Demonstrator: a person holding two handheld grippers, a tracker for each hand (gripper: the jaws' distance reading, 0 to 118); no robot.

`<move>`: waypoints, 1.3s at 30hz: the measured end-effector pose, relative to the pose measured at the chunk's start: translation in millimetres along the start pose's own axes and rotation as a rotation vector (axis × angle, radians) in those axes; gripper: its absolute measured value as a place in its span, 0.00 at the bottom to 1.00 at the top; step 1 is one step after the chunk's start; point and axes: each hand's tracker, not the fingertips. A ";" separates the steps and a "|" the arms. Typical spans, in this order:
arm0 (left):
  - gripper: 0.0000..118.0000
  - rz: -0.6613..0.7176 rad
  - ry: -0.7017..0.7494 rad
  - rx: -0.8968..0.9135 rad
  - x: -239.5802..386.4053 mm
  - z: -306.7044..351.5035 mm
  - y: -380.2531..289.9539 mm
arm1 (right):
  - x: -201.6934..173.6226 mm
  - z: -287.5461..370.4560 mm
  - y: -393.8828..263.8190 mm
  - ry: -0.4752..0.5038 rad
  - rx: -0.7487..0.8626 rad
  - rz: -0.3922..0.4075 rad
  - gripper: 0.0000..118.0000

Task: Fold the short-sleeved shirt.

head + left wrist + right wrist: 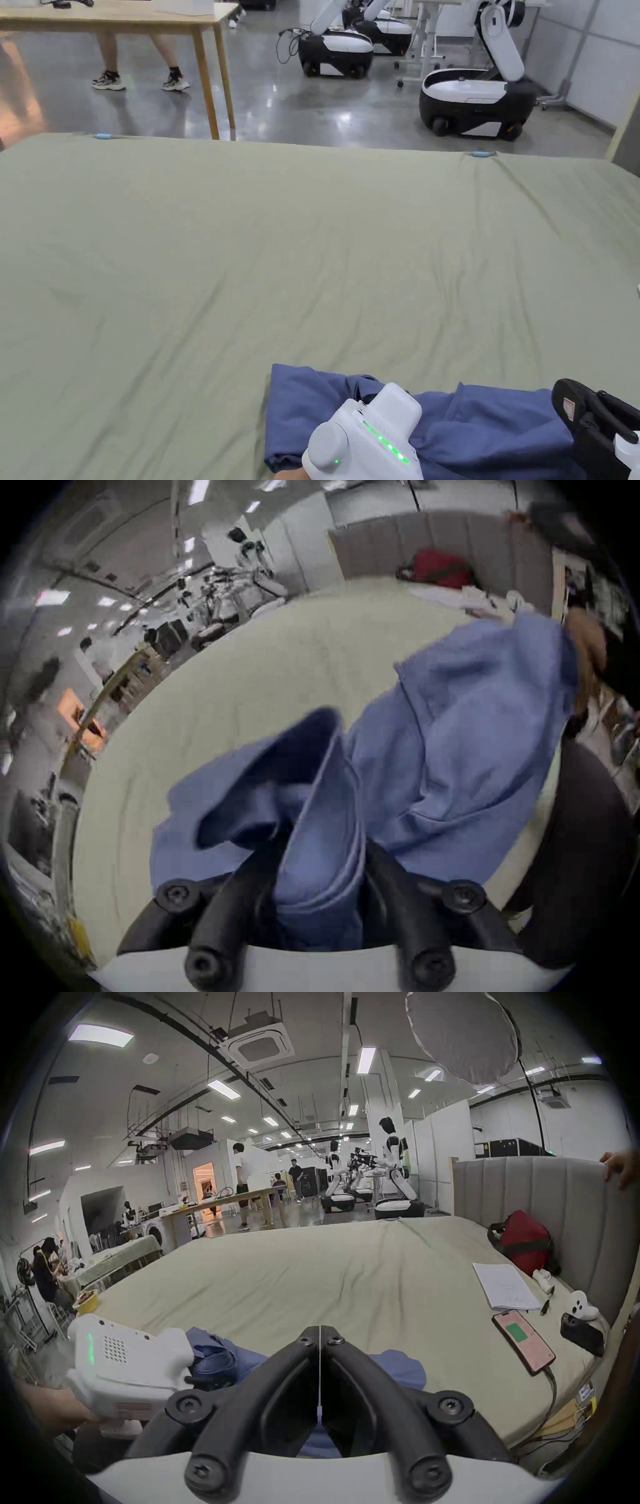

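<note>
Left hand-held gripper (pixel 318 878): low at the near edge, its white body lit green, jaws clamped on a bunched fold of the blue shirt (pixel 467 743).
Right hand-held gripper (pixel 320 1338): level, jaws pressed together, tips meeting, nothing visibly between them.
Left hand (pixel 52 1407): wrapped under the gripper's handle.

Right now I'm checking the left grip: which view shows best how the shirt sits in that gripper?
The left gripper view: a bunched fold of the blue shirt sits between the left gripper's jaws. In the head view the gripper's body covers the grasp. The right gripper view shows it from the side.
</note>
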 end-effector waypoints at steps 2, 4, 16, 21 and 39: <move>0.84 -0.006 0.033 0.057 0.7 5.8 6.3 | 3.0 0.5 0.0 0.006 -0.001 -0.010 0.02; 0.94 0.153 -0.120 0.121 -19.2 23.6 9.5 | 3.7 0.7 0.2 0.005 0.002 -0.013 0.02; 0.09 1.014 -0.421 0.262 -130.4 36.1 -32.0 | 10.6 -1.7 -10.6 0.009 -0.010 -0.064 0.02; 0.09 1.071 -0.588 0.251 -86.3 -12.4 -28.7 | 17.2 3.7 -11.1 -0.004 -0.009 -0.079 0.02; 0.48 0.978 -0.402 0.291 -142.0 59.1 -74.8 | 4.3 -3.1 -2.8 0.041 -0.010 -0.039 0.02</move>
